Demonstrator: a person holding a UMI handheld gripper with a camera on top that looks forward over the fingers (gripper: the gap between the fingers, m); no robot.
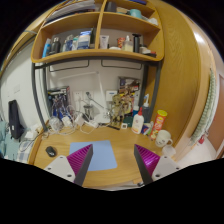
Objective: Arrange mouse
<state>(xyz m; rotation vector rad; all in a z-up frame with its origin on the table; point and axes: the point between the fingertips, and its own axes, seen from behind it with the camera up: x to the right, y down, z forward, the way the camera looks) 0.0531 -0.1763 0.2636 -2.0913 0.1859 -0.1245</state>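
Black mouse (50,152) rests on the wooden counter (110,146), left of the gripper (113,160), whose jaws gape empty, likely approaching.

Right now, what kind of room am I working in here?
Probably a home or dorm study corner: a wooden desk under wooden wall shelves crowded with bottles and small items, and a mouse on the desk left of the open gripper.

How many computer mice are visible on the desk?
1. The mouse lies on the desk, left of the open tongs, beside the left finger. Clutter behind may hide others.
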